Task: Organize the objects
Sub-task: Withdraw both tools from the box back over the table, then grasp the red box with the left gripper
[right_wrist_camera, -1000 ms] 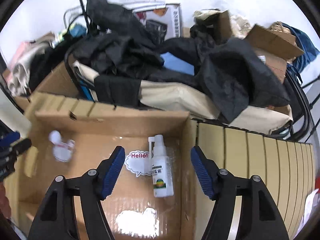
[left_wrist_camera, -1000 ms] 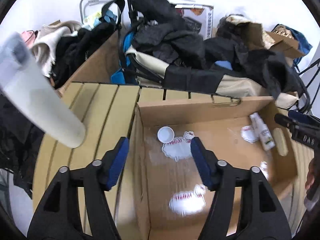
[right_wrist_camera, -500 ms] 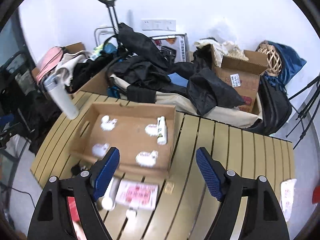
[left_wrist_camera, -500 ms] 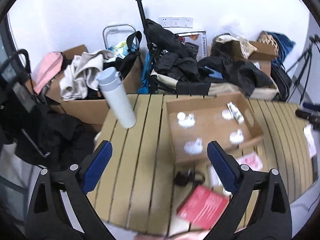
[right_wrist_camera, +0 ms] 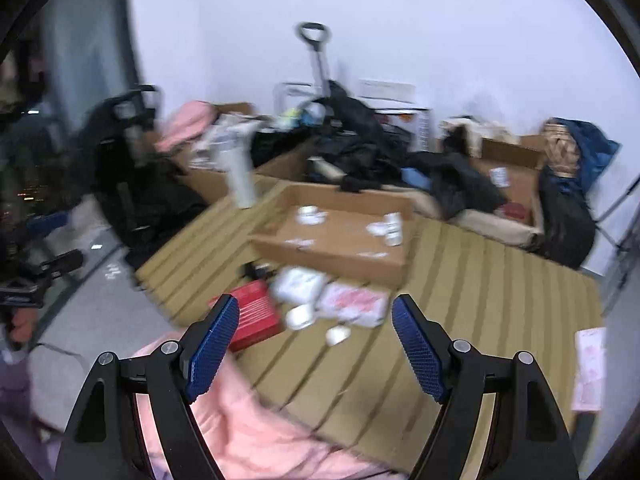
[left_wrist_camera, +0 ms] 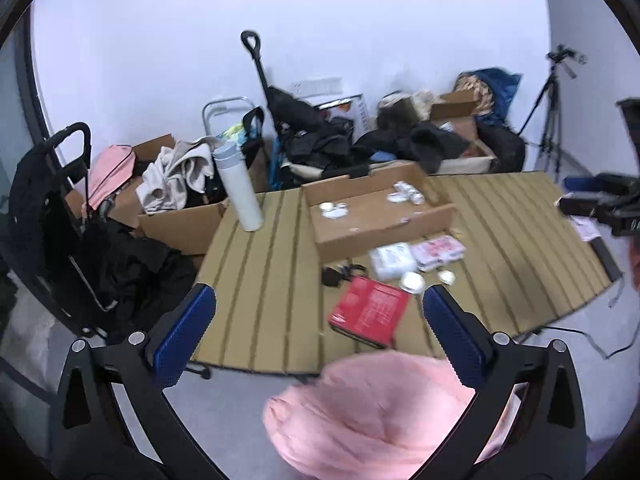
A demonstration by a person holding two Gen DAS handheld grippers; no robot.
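Nearest the cameras, the left gripper (left_wrist_camera: 320, 328) is spreading its jaws wide with nothing between them, and the right gripper (right_wrist_camera: 314, 342) stands released and empty too, both above pink fabric (left_wrist_camera: 380, 412) at the near edge of the slatted table (left_wrist_camera: 256, 280). Just past that edge lie a red box (left_wrist_camera: 368, 310), white packets (left_wrist_camera: 392, 260) and two small round lids (left_wrist_camera: 414, 280). Beyond them sits the open cardboard box (left_wrist_camera: 380, 232) holding a small spray bottle (right_wrist_camera: 394, 228), with a white tumbler (left_wrist_camera: 238, 186) upright at the far left corner.
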